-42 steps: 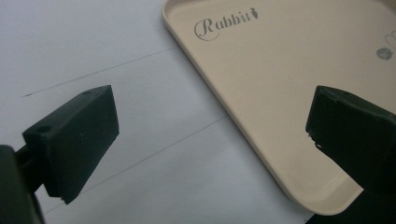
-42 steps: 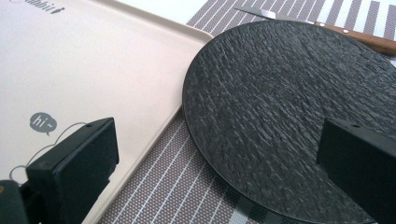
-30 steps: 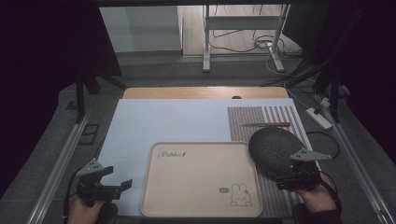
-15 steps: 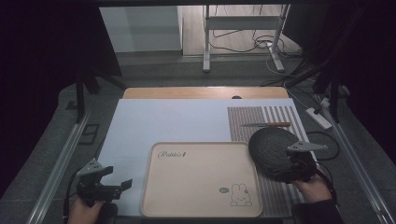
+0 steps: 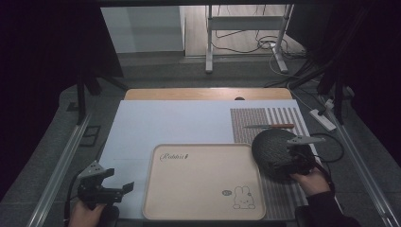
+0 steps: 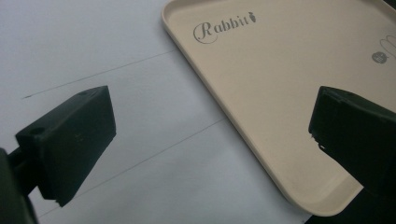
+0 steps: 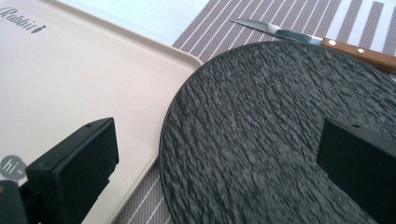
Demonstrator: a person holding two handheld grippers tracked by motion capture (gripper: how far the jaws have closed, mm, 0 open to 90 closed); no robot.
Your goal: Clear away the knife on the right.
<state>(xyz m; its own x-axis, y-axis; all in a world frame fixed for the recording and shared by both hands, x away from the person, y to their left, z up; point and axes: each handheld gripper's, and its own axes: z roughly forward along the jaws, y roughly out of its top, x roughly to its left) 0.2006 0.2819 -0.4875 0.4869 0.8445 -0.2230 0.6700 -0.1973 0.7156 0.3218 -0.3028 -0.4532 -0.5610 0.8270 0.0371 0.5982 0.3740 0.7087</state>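
Beige plastic, the rabbit-printed tray (image 5: 203, 182) lies near the table's front edge on a white sheet (image 5: 175, 123). To its right, on a striped placemat (image 5: 265, 118), sits a round black textured plate (image 5: 274, 151), its left rim at the tray's right edge. A wooden-handled knife (image 5: 269, 126) lies just beyond the plate. The right gripper (image 5: 295, 158) hangs over the plate's right part, held by the right hand (image 5: 312, 182); the left gripper (image 5: 113, 191) sits near the tray's left front corner, in the left hand (image 5: 85, 215).

In the left gripper view, the jaws stand wide apart and unloaded, the tray's (image 6: 289, 84) rounded corner and the white sheet (image 6: 93, 46) lying between them.

In the right gripper view, the jaws are likewise spread and grasp nothing; the plate (image 7: 280, 140) spans the gap, the tray (image 7: 84, 79) at left, the knife (image 7: 317, 42) beyond.

Against half a second ago, the right gripper has eased slightly farther over the plate; the left is unmoved.
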